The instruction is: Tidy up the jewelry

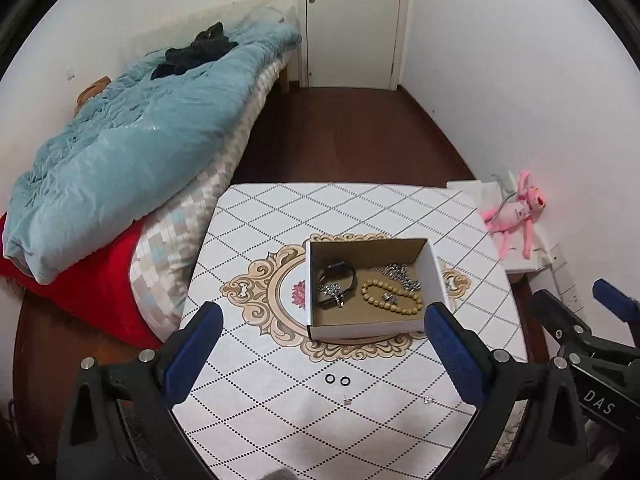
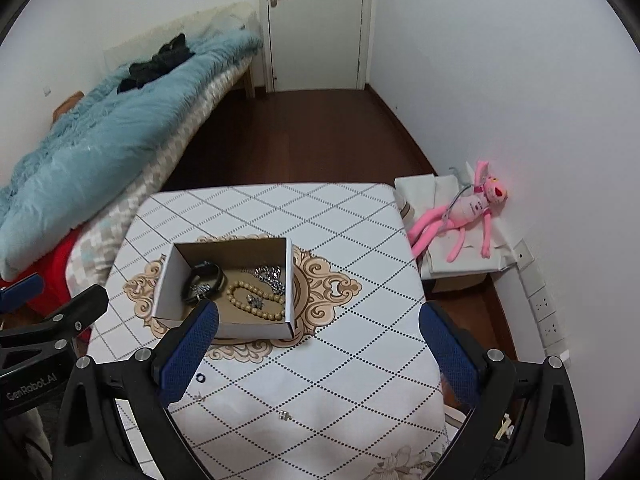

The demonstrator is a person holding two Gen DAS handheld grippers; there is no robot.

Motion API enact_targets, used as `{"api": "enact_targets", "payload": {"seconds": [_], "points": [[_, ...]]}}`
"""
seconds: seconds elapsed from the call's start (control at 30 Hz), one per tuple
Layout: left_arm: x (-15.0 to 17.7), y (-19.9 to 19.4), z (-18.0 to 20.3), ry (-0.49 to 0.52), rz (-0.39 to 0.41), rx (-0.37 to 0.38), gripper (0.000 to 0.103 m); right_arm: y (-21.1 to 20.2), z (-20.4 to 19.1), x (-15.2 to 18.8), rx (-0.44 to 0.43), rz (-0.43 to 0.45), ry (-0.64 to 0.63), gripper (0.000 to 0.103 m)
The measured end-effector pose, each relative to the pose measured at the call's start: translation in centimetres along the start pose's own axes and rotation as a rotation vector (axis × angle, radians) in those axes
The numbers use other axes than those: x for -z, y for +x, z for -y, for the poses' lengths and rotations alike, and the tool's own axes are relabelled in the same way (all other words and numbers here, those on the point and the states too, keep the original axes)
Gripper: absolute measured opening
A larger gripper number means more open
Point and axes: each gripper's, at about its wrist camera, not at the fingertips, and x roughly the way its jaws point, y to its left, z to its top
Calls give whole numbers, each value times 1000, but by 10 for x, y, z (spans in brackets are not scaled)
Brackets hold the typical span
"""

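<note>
A white cardboard box (image 1: 434, 270) with a brown inside stands on the patterned table (image 1: 280, 216). In it lie a black bracelet (image 1: 338, 276), a beige bead bracelet (image 1: 391, 298), a silver chain (image 1: 400, 274) and small silver pieces. On the cloth in front lie two small black rings (image 1: 337, 379) and two tiny silver earrings (image 1: 429, 399). My left gripper (image 1: 320, 344) is open and empty above the near table. My right gripper (image 2: 316, 344) is open and empty, right of the box (image 2: 172, 280). One black ring (image 2: 200, 378) and a silver earring (image 2: 285, 415) show there.
A bed with a blue quilt (image 1: 120, 152) and red blanket (image 1: 92, 280) adjoins the table's left. A pink plush toy (image 2: 468, 208) lies on a white box by the right wall. A white door (image 1: 352, 20) stands at the back across dark wood floor.
</note>
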Motion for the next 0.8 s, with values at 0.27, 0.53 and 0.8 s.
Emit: {"api": "enact_targets", "payload": {"seconds": [0.27,0.53,0.8], "points": [[4,-16,0,-7,44,-55,103,-27,7,1,-37,28,27,102],[41,35,-14,-34,-79,-109,103,18,14,40,-67,-118,53,99],[104,101,-33,-41,-293,-142,103,97,20,120,-198,-318,142,69]]}}
